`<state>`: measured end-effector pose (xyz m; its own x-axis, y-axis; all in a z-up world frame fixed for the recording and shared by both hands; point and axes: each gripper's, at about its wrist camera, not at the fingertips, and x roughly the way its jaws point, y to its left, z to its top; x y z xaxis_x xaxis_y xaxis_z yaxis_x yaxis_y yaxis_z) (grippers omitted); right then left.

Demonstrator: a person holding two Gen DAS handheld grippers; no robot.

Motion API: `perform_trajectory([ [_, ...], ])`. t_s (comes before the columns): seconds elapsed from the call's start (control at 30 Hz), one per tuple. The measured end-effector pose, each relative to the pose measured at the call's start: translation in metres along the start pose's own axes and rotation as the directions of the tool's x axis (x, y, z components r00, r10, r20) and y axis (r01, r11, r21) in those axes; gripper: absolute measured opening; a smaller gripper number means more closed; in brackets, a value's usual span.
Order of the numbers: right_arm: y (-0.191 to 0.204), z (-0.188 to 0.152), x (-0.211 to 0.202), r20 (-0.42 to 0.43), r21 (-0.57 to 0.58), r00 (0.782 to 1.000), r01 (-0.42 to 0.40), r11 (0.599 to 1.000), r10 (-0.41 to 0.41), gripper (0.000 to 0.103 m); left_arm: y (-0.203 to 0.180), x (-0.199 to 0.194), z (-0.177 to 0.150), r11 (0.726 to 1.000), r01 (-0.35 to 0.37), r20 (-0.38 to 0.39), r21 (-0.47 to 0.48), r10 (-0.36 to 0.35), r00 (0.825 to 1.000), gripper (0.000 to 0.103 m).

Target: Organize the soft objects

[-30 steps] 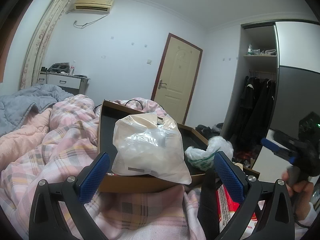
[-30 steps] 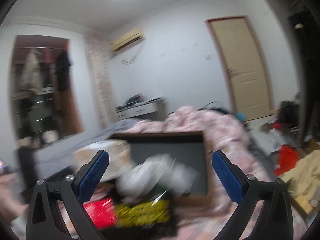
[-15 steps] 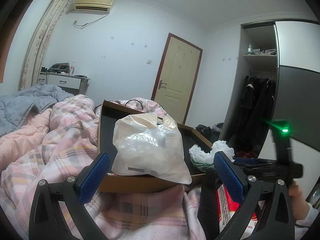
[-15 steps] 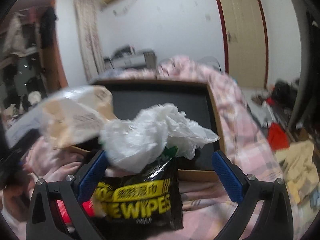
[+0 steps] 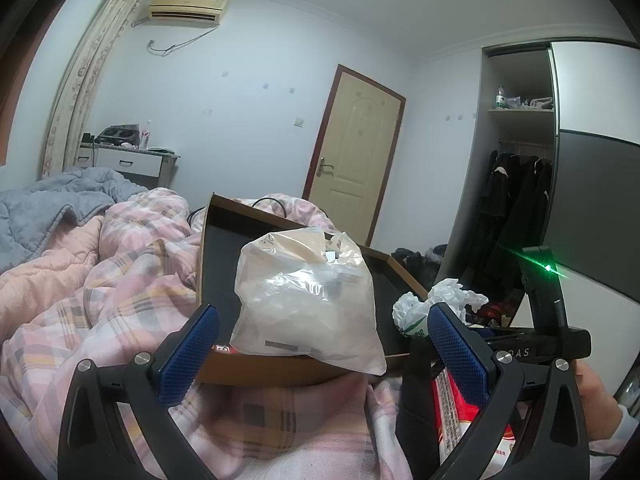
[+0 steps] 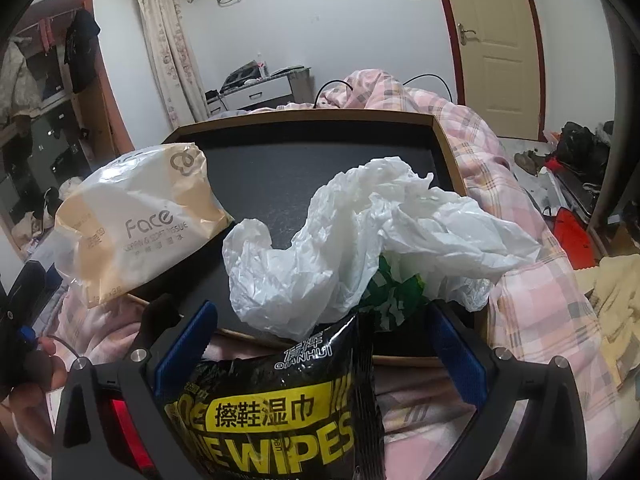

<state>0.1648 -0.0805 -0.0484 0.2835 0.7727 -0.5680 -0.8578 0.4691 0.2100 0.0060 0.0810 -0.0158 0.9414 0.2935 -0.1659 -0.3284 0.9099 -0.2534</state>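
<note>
Wipes pack (image 6: 276, 412) lay upright between the spread jaws of the right gripper (image 6: 320, 354), likely not yet pinched; left gripper (image 5: 322, 346) spread, farther, facing tissue pack (image 5: 308, 304) on tray (image 5: 212, 264).

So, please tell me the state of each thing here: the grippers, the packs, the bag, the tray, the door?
Left gripper: open, holding nothing.
Right gripper: open, the wipes pack between its fingers.
Tissue pack: sealed, leaning on the tray's edge.
Wipes pack: closed, lying before the tray.
Plastic bag: crumpled, on the tray's edge.
Tray: tilted on the quilt.
Door: shut.
</note>
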Motion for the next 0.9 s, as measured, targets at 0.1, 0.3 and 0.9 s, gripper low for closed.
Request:
perform_trajectory([
  [0.1, 0.0019, 0.0008, 0.0010, -0.004, 0.004, 1.000, -0.006, 1.000, 0.006, 0.103, 0.0002, 0.0000, 0.0001, 1.000, 0.000, 0.001, 0.000, 0.000, 1.000, 0.103],
  [0.3, 0.0029, 0.0021, 0.0022, -0.005, 0.004, 1.000, -0.006, 1.000, 0.006, 0.103, 0.0005, -0.0004, 0.0002, 1.000, 0.000, 0.001, 0.001, 0.000, 1.000, 0.103],
  [0.9, 0.0029, 0.0019, 0.0022, -0.008, 0.003, 1.000, -0.006, 1.000, 0.006, 0.103, 0.0002, -0.0001, 0.0001, 1.000, 0.001, 0.001, 0.000, -0.001, 1.000, 0.103],
])
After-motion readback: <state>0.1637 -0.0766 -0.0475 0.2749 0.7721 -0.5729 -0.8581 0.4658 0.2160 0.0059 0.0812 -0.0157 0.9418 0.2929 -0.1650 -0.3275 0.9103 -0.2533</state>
